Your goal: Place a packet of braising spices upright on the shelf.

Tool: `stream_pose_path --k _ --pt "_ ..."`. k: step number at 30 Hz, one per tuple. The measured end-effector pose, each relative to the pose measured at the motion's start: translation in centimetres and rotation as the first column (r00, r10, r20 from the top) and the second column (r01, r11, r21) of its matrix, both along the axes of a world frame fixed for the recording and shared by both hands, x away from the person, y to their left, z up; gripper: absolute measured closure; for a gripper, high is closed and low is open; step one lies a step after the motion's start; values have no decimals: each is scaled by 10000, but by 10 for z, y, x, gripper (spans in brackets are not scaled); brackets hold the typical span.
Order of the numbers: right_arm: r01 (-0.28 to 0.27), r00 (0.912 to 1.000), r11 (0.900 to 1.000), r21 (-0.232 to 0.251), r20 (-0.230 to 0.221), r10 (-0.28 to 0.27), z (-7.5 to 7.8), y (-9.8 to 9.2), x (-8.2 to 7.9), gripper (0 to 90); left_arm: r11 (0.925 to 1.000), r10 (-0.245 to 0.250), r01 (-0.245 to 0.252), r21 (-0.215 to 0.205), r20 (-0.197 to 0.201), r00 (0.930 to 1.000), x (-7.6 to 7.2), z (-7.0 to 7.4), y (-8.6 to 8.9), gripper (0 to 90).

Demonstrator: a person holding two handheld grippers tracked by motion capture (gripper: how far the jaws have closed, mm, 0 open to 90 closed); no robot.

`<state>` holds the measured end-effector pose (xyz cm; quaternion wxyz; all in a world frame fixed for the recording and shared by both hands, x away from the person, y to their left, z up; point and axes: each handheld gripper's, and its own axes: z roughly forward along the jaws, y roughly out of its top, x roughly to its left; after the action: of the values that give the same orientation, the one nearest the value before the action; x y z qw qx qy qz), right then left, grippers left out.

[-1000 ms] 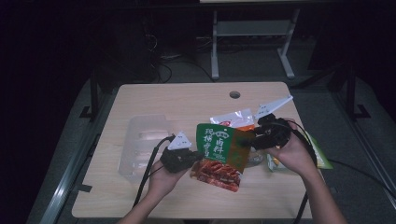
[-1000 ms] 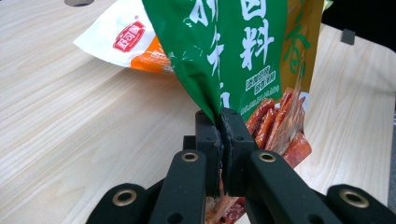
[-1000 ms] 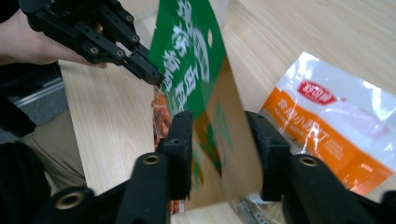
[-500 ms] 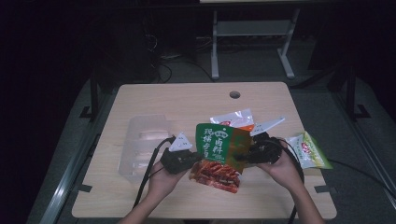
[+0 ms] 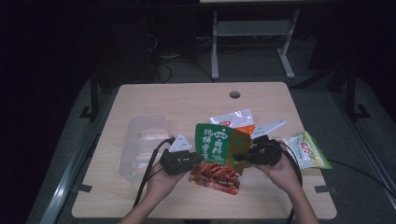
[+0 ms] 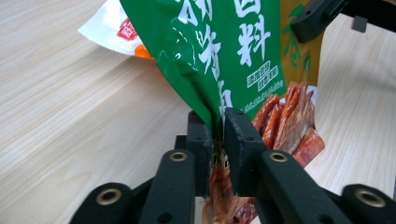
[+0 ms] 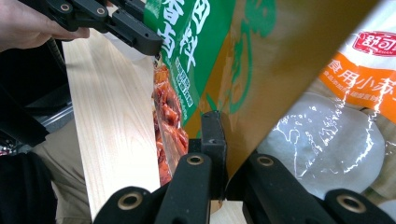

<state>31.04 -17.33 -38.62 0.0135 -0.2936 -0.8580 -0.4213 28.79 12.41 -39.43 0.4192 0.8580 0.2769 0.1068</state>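
Lowered since a second ago, the right hand-held gripper [image 5: 240, 157] has just been closing and now clamps the green packet [image 5: 218, 144] opposite the left hand-held gripper [image 5: 200, 158], whose jaws, though easing, pinch its other edge, stretching it for tearing.

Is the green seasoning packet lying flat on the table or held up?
Held up: the green packet stands tilted, pinched at opposite edges by the left gripper and right gripper.
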Motion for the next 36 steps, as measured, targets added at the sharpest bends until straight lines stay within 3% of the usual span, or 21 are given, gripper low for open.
stream_pose_path --k 13,17,27,36 --pt "60 9997 10000 47 226 -61 7 -6 -6 900 9999 -63 63 140 25 10000 -14 3 1 546" --pt "85 9996 9999 81 275 -87 9 -8 -7 900 9999 -157 157 20 -29 9999 -20 4 1 515" --pt "76 9992 9999 144 390 -81 15 -7 -9 900 9992 -361 365 -178 262 9990 -33 5 7 470" --pt "-68 9958 9997 -222 914 88 25 2 -12 900 9980 -477 486 -413 239 9986 -45 -2 15 362"
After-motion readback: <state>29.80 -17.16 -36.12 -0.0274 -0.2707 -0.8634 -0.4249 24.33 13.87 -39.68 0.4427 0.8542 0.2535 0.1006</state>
